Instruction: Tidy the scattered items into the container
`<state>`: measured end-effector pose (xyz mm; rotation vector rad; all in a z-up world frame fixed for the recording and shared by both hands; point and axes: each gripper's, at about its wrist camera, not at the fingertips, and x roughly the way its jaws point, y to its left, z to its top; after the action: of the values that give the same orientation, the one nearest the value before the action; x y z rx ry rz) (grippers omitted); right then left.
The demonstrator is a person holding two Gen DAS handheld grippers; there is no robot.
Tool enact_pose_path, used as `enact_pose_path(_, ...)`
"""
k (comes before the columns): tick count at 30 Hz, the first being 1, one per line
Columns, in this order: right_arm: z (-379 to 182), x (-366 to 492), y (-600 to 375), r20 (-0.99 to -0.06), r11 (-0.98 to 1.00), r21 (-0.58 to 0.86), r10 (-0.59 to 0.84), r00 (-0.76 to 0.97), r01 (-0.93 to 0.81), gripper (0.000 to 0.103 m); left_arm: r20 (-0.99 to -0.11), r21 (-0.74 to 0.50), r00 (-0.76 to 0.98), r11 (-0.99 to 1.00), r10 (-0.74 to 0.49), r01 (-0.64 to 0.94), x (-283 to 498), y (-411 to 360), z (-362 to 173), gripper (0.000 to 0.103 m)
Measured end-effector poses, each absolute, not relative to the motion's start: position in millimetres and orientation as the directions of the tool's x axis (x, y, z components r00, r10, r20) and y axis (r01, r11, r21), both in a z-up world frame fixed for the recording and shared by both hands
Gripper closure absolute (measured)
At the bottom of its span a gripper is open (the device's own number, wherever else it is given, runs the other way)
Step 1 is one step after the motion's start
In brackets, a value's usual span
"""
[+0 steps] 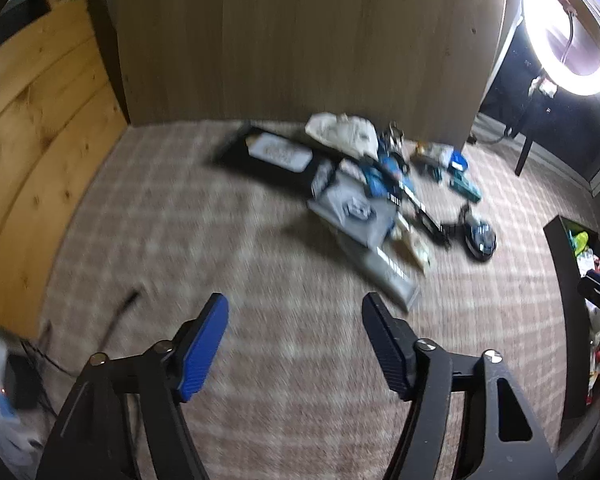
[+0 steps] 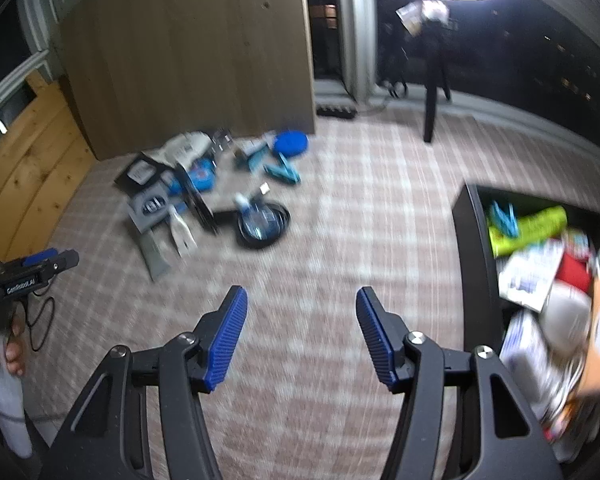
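1. Both claws wide apart, nothing between the jaws: left gripper [image 1: 294, 320] and right gripper [image 2: 300, 312] tilted down over bare checked carpet [image 2: 340, 240].
2. Scattered items [image 1: 380, 200] heaped by the foot of the wooden cabinet [image 1: 300, 40], at about 1 o'clock from the left claw in its own view and at about 11 o'clock from the right claw in its view. Well apart from both.
3. Within the heap: a grey flat box [image 1: 356, 216] nearest the left claw, long axis running from 10 o'clock to 4 o'clock in the left view; a black round pan [image 2: 264, 224] nearest the right claw, handle towards 9 o'clock in the right view.
4. Black container [image 2: 466, 264] at 3 o'clock of the right claw, already partly filled with packets, a green one among them; in the left view only its edge visible at 3 o'clock.
5. Judged: heap roughly midway ahead of both hands, right hand nearer the container, so better placed for carrying. Much blur; finer detail of the heap not readable.
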<state>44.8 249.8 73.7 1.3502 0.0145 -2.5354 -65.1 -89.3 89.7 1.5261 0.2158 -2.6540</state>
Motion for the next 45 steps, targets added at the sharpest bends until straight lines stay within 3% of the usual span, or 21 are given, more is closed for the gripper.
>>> enact_pose_path(8,83,5,197,-0.831,-0.915,0.094,-0.289,-0.476,0.393,0.066,-0.888,-0.155,-0.452,-0.98,0.084,0.122,-105,-100,82,0.056)
enact_pose_path(20,28,-72,118,-0.884,-0.853,0.121,-0.325,-0.337,0.507,0.066,-0.915,-0.261,-0.356,-0.952,0.192,0.157,-157,-98,26,0.056)
enact_pose_path(28,-7,-98,92,-0.9,-0.836,0.169,-0.346,-0.264,0.522,0.066,-0.909,-0.3,-0.35,-0.939,0.228,0.167,-175,-93,17,0.056)
enact_pose_path(40,-21,-105,72,-0.902,-0.831,0.179,-0.352,-0.25,0.526,0.066,-0.903,-0.294,-0.363,-0.945,0.227,0.14,-191,-83,19,0.068)
enact_pose_path(45,-23,-108,68,-0.901,-0.826,0.19,-0.361,-0.239,0.531,0.088,-0.898,-0.291,-0.38,-0.948,0.223,0.131,-191,-84,24,0.082)
